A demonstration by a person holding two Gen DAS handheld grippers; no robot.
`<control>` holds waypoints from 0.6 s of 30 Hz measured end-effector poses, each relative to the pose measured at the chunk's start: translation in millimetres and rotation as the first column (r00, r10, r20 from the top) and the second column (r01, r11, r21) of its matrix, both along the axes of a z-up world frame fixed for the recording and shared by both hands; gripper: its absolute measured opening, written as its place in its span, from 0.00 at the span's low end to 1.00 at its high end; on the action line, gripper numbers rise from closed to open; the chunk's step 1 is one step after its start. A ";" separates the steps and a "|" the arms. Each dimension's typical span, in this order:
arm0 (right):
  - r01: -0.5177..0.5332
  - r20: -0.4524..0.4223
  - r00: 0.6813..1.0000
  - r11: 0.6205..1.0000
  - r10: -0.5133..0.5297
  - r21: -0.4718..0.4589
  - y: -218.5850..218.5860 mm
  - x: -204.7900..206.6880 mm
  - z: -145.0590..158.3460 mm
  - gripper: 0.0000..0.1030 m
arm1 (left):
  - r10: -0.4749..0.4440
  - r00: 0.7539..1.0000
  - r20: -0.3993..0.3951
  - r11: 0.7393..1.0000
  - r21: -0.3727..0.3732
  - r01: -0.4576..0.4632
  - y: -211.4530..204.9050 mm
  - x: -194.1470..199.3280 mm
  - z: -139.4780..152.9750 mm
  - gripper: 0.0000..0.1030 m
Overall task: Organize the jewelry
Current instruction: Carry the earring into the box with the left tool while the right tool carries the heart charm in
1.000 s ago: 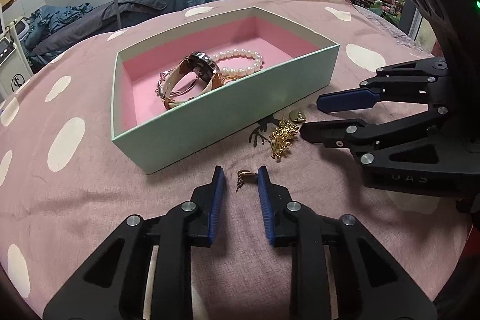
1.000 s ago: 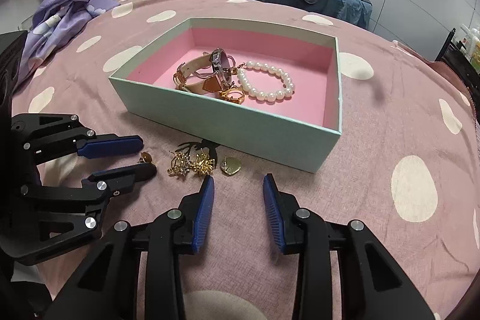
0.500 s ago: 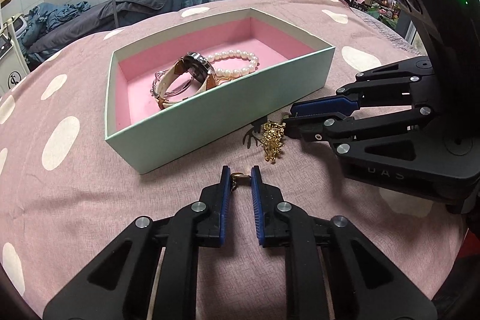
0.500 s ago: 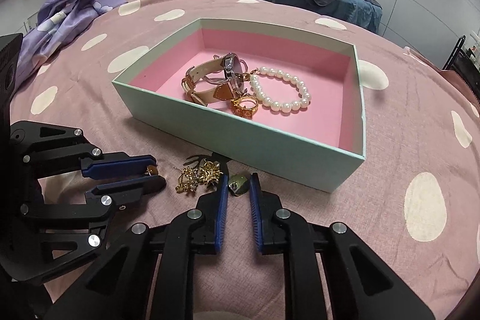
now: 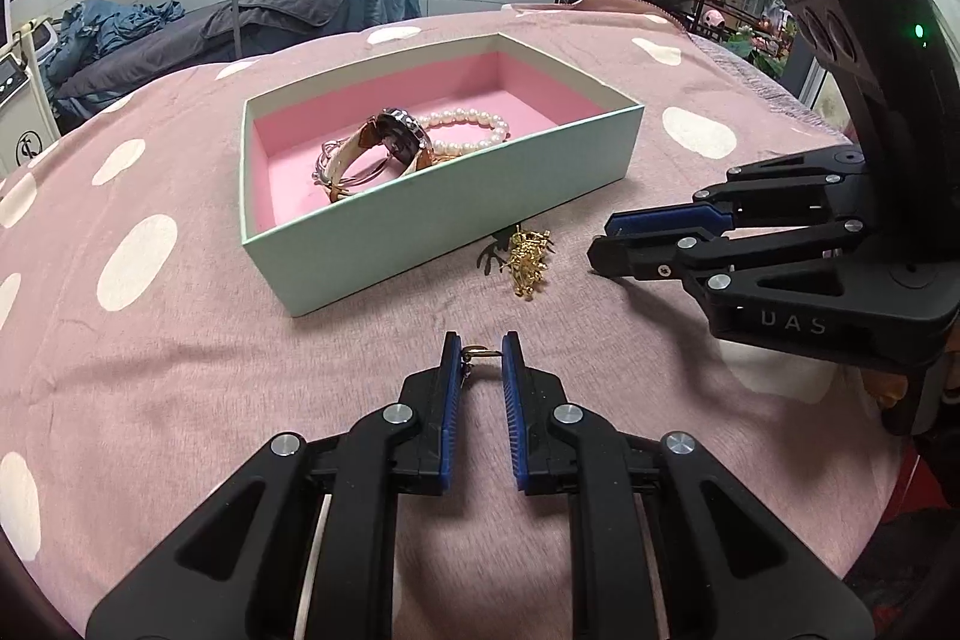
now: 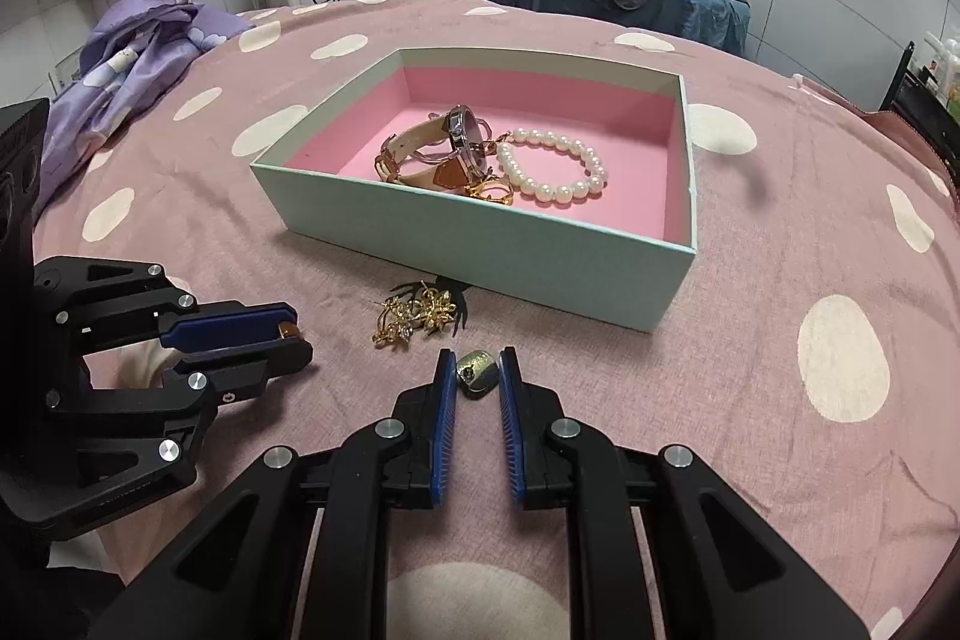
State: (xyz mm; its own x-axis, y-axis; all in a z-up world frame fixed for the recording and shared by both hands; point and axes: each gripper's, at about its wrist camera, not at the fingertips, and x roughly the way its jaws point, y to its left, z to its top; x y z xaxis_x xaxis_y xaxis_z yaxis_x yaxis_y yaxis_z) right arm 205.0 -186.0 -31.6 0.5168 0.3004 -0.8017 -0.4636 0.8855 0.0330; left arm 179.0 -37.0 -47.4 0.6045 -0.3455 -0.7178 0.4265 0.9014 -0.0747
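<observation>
Now, left gripper (image 5: 481,353): you are pinching a small gold earring (image 5: 478,350) between nearly closed jaws, just above the pink spotted cloth (image 5: 180,370).
Right gripper (image 6: 477,370): you are squeezing a heart pendant (image 6: 477,370) with narrowed jaws.
Gold cluster (image 6: 414,319): lying on the cloth beside the mint box (image 6: 480,244).
Box contents: watch (image 6: 450,148), pearl bracelet (image 6: 555,166), gold ring (image 6: 492,191) sitting inside.

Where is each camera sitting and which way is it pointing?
Left wrist: on the left gripper, looking along its fingers at the box; the right gripper shows at right.
Right wrist: on the right gripper, facing the same box; the left gripper shows at left.
Shared: box, pearl bracelet, gold earrings.
</observation>
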 end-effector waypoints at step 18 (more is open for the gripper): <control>-0.007 0.080 0.997 0.997 0.000 0.083 -8.8 -6.6 35.8 0.14 | 0.011 0.998 0.070 0.998 -0.060 -0.007 12.9 0.5 32.7 0.14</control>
State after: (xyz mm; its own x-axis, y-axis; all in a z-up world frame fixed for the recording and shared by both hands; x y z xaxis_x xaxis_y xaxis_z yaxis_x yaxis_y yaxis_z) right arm 198.4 -194.8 4.2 0.5765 0.3662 -0.7304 -0.4710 0.8794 0.0692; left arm 179.5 -24.1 -14.7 0.6558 -0.3806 -0.6519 0.4241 0.9002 -0.0989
